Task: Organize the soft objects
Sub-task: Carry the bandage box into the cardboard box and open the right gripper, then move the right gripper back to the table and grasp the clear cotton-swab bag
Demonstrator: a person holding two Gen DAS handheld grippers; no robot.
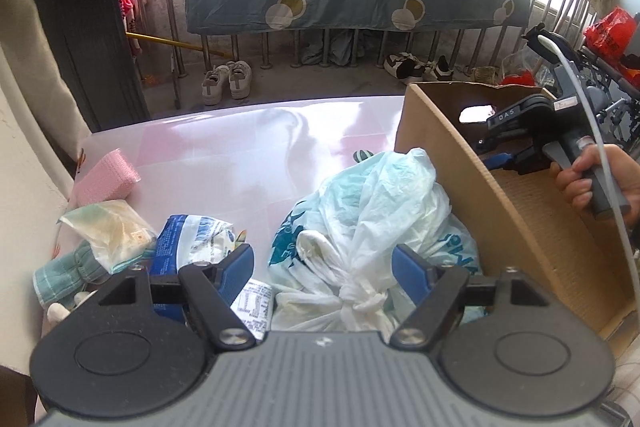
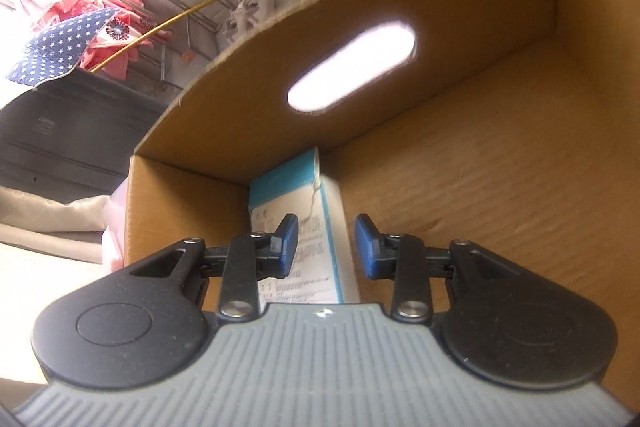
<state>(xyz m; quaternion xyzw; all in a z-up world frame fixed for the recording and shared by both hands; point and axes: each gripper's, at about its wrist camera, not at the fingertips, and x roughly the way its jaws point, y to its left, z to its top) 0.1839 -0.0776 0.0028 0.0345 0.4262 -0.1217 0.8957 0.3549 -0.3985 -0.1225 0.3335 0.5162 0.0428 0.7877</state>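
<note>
In the left wrist view my left gripper [image 1: 323, 269] is open, its blue pads on either side of a knotted white plastic bag [image 1: 372, 223] on the pink table [image 1: 240, 143]. A cardboard box [image 1: 440, 147] stands just right of the bag. My right gripper reaches into that box, seen from outside [image 1: 516, 131]. In the right wrist view my right gripper [image 2: 326, 247] is open inside the box [image 2: 480, 167], just above a white and blue packet [image 2: 320, 195] that stands in the box corner.
Left of the bag lie a blue and white packet [image 1: 188, 239], a clear packet [image 1: 112, 227], a green towel [image 1: 60, 271] and a pink roll [image 1: 108, 175]. Shoes [image 1: 226, 81] and railing stand beyond the table. A dark cabinet [image 1: 80, 39] stands at left.
</note>
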